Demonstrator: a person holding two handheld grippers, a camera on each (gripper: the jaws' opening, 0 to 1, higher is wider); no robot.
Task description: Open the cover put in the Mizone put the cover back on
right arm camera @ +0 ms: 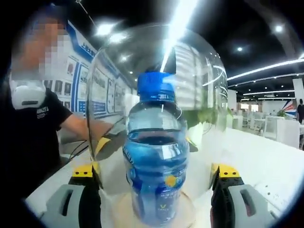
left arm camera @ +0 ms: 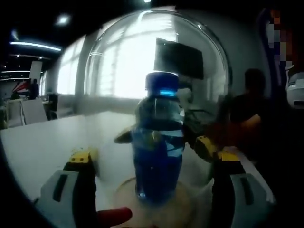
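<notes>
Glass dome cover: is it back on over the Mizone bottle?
On. The clear dome cover arches over the upright Mizone bottle, its walls running down toward the round base.

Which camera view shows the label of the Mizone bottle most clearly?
The right gripper view: the Mizone bottle is well lit there, its label print visible. In the left gripper view it is backlit by windows, so the label looks dark.

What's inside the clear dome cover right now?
One blue-capped Mizone bottle stands upright inside the clear dome cover, on a round base. The bottle hides the base's centre and whatever lies directly behind it.
</notes>
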